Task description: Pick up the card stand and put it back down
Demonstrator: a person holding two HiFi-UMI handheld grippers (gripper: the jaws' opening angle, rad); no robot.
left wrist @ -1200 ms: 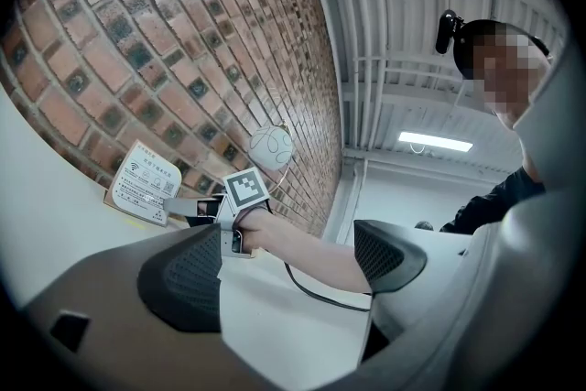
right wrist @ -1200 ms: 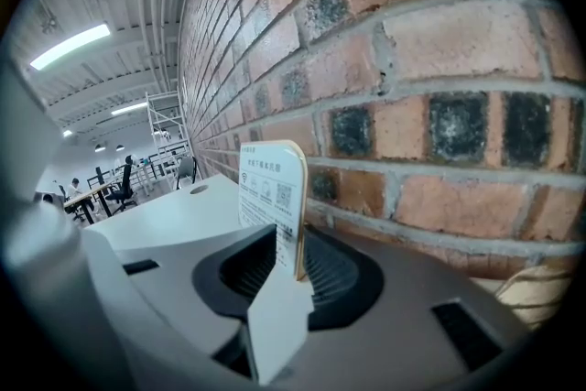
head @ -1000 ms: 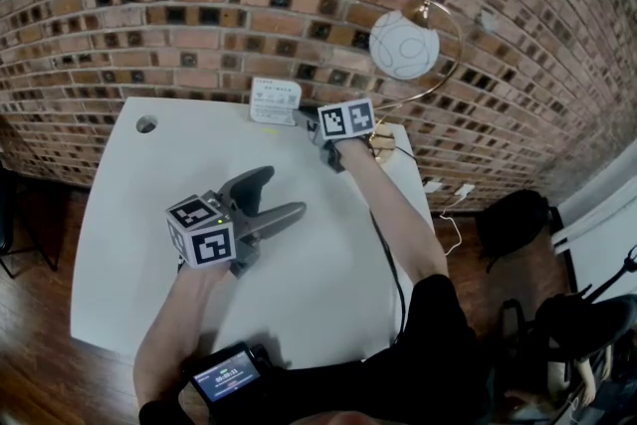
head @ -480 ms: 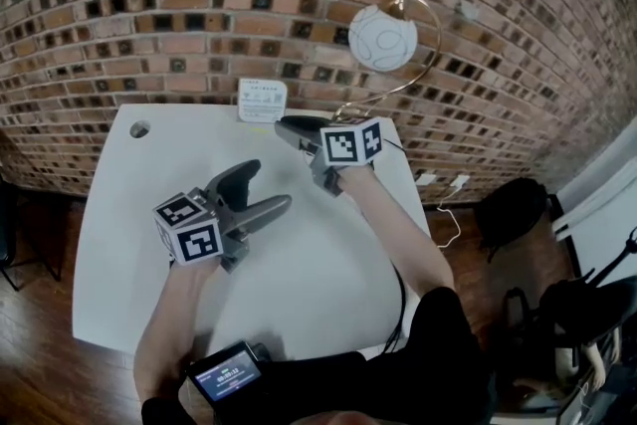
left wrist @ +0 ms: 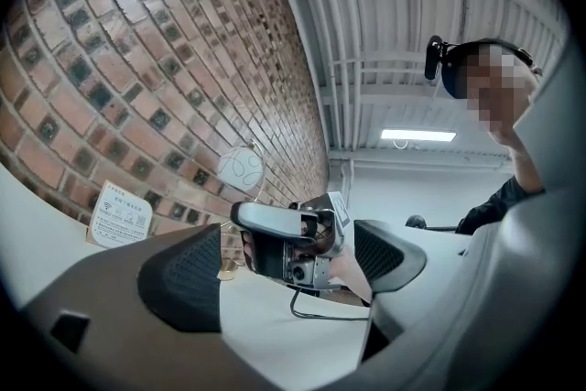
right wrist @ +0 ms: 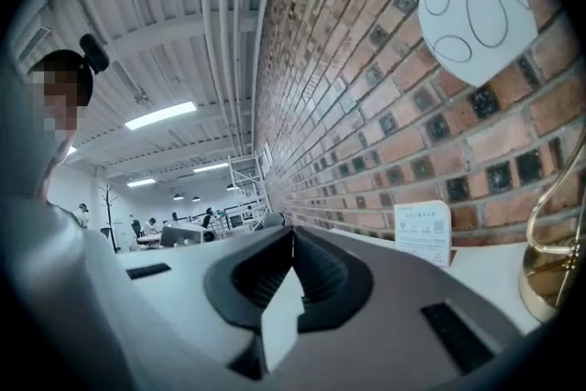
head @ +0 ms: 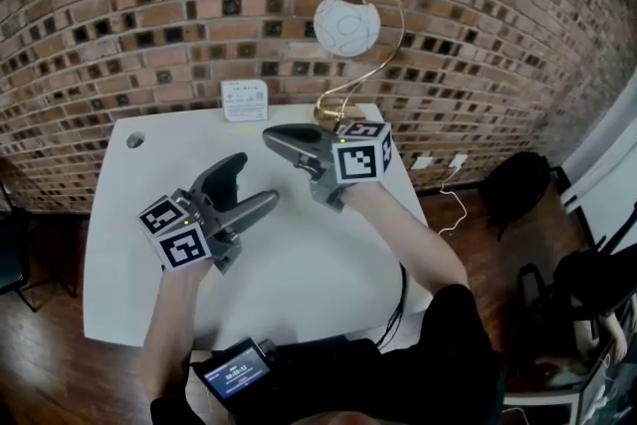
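My right gripper (head: 274, 137): jaws pressed together, having just closed on nothing, so it grips no object. I hold it level above the white table (head: 328, 264), touching nothing.

The card stand (head: 244, 101) stands upright ahead of its tips and somewhat to their right (so the right gripper view places it), at the table's far edge, close before the brick wall (head: 149, 5). It is apart from both grippers. Its printed face is turned toward the room, presumably for reading, which suggests the put-down is done.

My left gripper (head: 251, 182): jaws apart and empty. It appears idle, kept aside from the stand.

A globe lamp (head: 345, 25) rises beyond the right gripper.

The card carries a small symbol and lines of print — too small to read.
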